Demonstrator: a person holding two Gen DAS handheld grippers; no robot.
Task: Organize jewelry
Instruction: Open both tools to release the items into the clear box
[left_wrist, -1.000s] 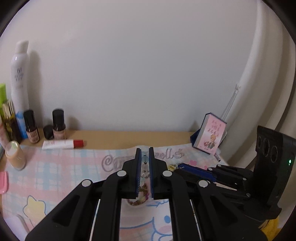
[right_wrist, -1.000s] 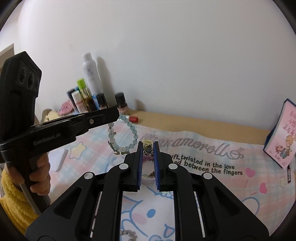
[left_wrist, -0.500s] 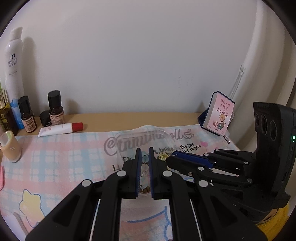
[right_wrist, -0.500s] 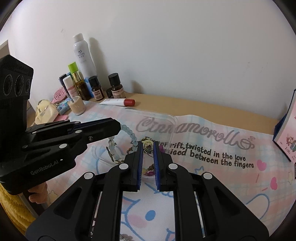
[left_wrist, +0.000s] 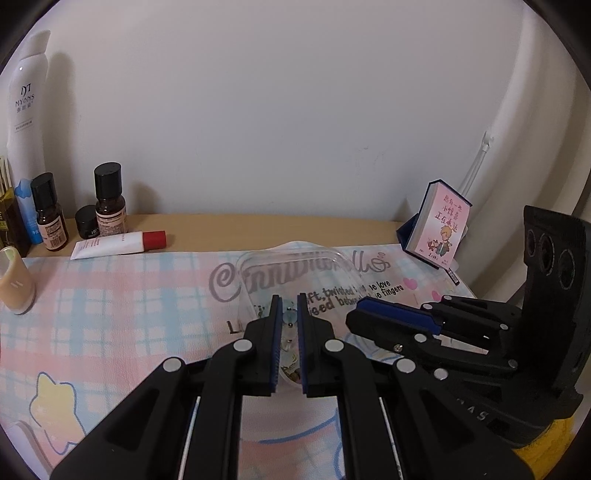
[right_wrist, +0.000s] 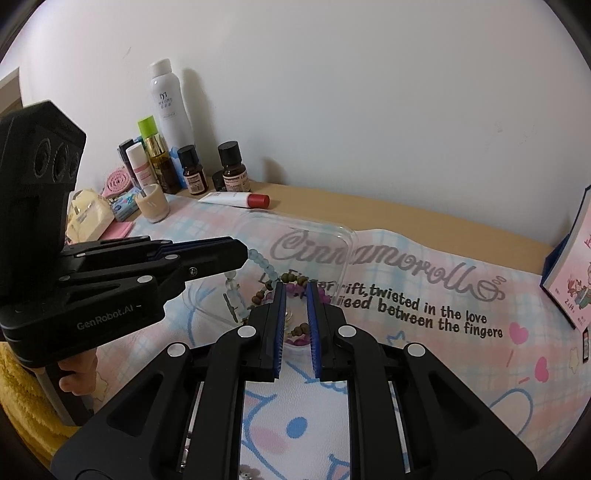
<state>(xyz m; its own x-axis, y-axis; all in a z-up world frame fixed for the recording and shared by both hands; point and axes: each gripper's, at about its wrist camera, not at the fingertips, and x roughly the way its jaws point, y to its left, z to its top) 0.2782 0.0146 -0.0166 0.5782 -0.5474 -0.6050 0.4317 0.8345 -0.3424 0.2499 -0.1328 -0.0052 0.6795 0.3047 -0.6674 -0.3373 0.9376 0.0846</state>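
So the left gripper (right_wrist: 236, 258) pinches a pale-blue bead bracelet (right_wrist: 258, 264) above the clear tray (right_wrist: 332, 236); the right gripper (right_wrist: 295, 295) sits barely open, can't tell if it's gripping anything.

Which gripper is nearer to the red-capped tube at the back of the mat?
Left. The left gripper is on the same side as the red-capped tube; the right gripper is farther to the right.

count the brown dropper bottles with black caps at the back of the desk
2. The shorter brown bottle stands on the left, next to the yellow-gold bottle; the taller brown bottle stands on its right, behind the red-capped tube. Others may be hidden in the crowded cluster.
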